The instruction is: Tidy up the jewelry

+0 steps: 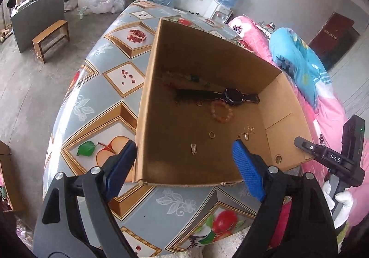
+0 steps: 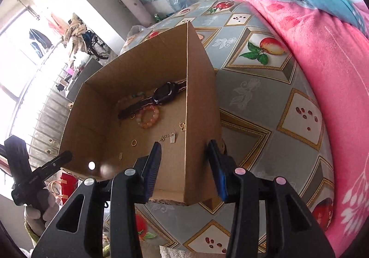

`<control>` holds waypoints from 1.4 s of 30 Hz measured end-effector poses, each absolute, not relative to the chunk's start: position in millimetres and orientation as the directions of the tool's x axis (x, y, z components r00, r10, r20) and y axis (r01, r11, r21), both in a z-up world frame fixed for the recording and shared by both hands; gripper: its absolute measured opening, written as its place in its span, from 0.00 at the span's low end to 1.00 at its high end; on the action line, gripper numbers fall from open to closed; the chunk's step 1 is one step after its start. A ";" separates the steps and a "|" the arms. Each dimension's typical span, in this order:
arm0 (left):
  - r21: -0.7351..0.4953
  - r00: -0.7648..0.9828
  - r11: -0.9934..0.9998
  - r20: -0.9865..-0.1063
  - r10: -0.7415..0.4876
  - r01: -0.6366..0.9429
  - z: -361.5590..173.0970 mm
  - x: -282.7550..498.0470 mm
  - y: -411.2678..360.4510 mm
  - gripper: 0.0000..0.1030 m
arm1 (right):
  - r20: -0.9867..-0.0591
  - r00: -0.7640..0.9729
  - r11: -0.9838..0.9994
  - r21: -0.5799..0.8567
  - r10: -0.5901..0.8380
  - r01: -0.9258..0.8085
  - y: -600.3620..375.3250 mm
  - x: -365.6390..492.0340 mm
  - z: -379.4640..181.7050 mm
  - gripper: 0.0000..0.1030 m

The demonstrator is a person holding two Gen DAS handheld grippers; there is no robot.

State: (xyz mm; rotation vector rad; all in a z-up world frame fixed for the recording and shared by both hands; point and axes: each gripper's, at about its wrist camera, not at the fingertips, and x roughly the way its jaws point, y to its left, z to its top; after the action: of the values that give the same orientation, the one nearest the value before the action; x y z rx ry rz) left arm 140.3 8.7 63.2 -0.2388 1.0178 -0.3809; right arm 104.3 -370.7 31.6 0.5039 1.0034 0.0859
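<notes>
Ahead, box (image 1: 207,119) straddled by both claws.

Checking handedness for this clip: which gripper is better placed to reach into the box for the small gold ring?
Left, probably. The open left gripper frames the cardboard box opening, gold ring just ahead. The right gripper, also open, straddles the box's side wall.
</notes>
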 end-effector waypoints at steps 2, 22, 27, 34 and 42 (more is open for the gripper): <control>-0.361 0.476 0.913 -0.779 -0.407 0.189 63.5 131.3 12.1 0.78 | -0.782 0.544 0.880 0.449 0.304 0.154 -368.2 99.2 31.4 0.41; -0.345 0.580 0.926 -0.727 -0.366 0.152 69.9 60.6 24.8 0.78 | -0.735 0.601 0.873 0.472 0.313 0.123 -367.2 38.3 31.8 0.41; -0.186 0.693 0.975 -0.687 -0.220 0.125 88.5 32.9 19.5 0.80 | -0.697 0.693 0.917 0.375 0.183 0.134 -364.9 4.3 47.0 0.48; -0.016 0.799 0.996 -0.596 -0.079 0.087 110.6 -11.5 7.2 0.89 | -0.528 0.849 0.967 0.229 0.025 0.114 -346.5 -62.5 72.4 0.79; -0.007 0.755 0.993 -0.649 -0.092 0.115 94.0 -35.4 -8.4 0.89 | -0.521 0.844 0.976 0.217 0.129 -0.015 -300.7 -92.4 63.4 0.88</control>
State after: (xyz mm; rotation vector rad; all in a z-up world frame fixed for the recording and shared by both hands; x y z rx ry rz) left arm -35.4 -8.4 94.0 0.0340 0.7055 -0.1129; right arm -92.4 -300.7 63.4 0.2088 0.5625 0.0771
